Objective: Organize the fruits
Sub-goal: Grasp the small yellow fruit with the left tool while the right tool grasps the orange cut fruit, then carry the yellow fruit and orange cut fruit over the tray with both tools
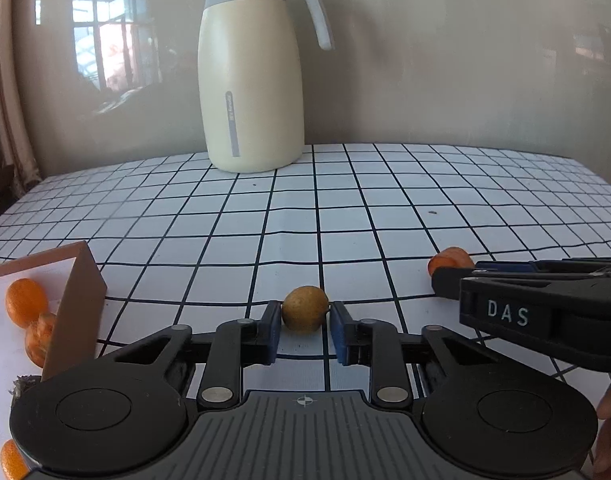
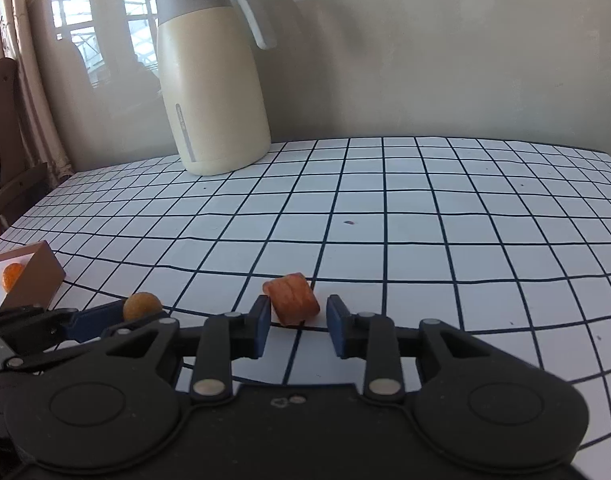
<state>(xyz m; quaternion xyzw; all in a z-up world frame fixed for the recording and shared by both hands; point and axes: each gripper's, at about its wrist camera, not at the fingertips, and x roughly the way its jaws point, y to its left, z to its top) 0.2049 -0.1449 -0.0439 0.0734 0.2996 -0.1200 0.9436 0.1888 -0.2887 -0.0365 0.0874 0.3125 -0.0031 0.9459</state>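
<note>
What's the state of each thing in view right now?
left hand-held gripper: shut on the round brown fruit
right hand-held gripper: around the orange piece; grip unclear
thermos jug: upright, lid closed
box: open, orange fruits inside
checked tablecloth: flat, a few specks

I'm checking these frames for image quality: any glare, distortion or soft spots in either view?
Left wrist view: window glare on the glossy wall, grid lines bowed by the fisheye, corners vignetted. Right wrist view: the same window reflection behind the jug, curved grid, dark corners; both reasonably sharp.
</note>
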